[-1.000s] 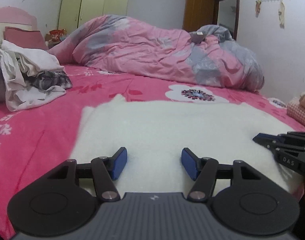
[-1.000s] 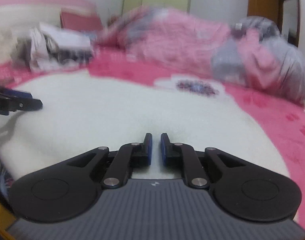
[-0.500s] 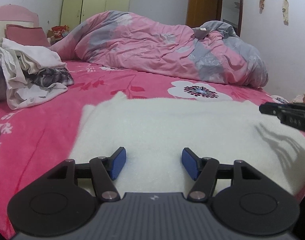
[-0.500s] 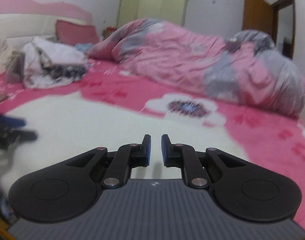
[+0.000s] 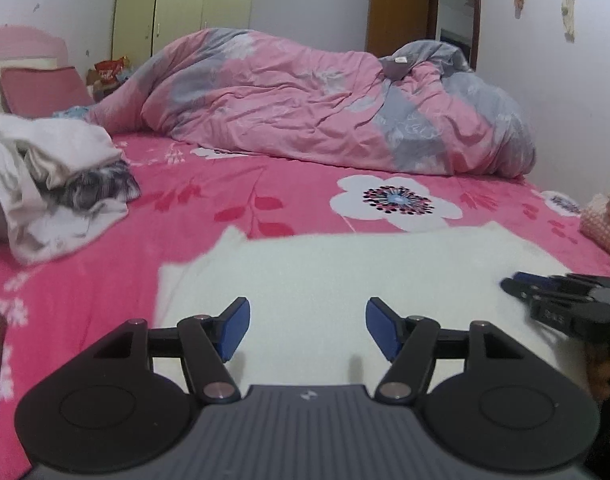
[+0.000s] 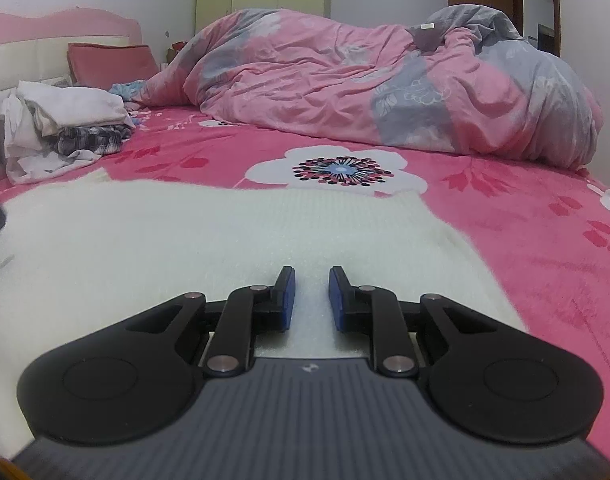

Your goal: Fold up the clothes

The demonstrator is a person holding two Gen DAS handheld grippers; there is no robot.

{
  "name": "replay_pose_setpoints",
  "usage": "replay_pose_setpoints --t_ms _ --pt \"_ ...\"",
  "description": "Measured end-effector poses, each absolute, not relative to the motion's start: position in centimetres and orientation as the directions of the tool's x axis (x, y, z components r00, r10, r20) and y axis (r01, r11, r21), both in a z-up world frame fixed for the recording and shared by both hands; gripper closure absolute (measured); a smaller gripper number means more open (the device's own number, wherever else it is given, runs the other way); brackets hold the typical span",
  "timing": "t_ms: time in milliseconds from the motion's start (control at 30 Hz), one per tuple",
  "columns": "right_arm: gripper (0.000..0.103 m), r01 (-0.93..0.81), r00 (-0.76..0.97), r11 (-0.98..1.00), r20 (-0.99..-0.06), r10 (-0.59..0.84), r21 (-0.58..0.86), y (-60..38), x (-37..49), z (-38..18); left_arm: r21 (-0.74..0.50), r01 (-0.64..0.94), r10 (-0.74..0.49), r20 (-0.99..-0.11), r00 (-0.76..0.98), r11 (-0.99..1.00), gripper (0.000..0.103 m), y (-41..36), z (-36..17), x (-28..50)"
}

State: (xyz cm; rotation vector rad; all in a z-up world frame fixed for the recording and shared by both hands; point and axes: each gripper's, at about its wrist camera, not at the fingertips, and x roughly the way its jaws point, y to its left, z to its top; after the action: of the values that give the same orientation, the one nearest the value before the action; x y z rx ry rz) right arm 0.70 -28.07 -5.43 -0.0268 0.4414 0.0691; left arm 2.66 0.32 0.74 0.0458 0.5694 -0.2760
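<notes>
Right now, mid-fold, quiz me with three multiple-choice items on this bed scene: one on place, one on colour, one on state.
1. Where is the heap of unfolded clothes?
A. left of the white garment
B. on the duvet
C. on the floor

2. What colour is the bedsheet?
A. blue
B. pink with flowers
C. plain grey

3. What is between the left tool pads?
A. a sock
B. a sleeve, lifted
C. nothing held

Answers: 1 A, it sits left of the white garment. 2 B, flowers show. 3 C, the pads stand apart above flat cloth.
</notes>
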Motion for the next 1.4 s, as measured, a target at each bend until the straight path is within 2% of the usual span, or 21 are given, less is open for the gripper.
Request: replay_pose_setpoints --t_ms 100,167,300,1400 --pt "0.085 -0.073 0.902 0.997 -0.428 0.062 -0.009 -28.1 0.7 -5.4 -0.024 0.226 -0.194 -0.607 0.771 0.974 0.036 -0.5 -0.7 4.6" --pt "0.085 -0.072 0.902 0.997 -0.428 0.061 -0.009 -28.1 0.7 -5.4 -0.04 0.198 -0.178 -0.63 0.756 0.979 0.031 -0.5 -1.8 5.4" --pt "0.085 -0.073 0.901 0.997 -0.429 0.062 -0.008 -28.2 0.8 -5.3 -0.018 0.176 -0.145 -0.651 0.745 0.984 0.031 -1.0 -1.6 5.6" --pt "0.085 -0.069 0.904 0.998 -0.424 0.059 -0.009 -28.2 0.7 -5.5 0.072 0.122 -0.04 -0.681 0.731 0.99 0.02 -2.6 -1.4 5.9"
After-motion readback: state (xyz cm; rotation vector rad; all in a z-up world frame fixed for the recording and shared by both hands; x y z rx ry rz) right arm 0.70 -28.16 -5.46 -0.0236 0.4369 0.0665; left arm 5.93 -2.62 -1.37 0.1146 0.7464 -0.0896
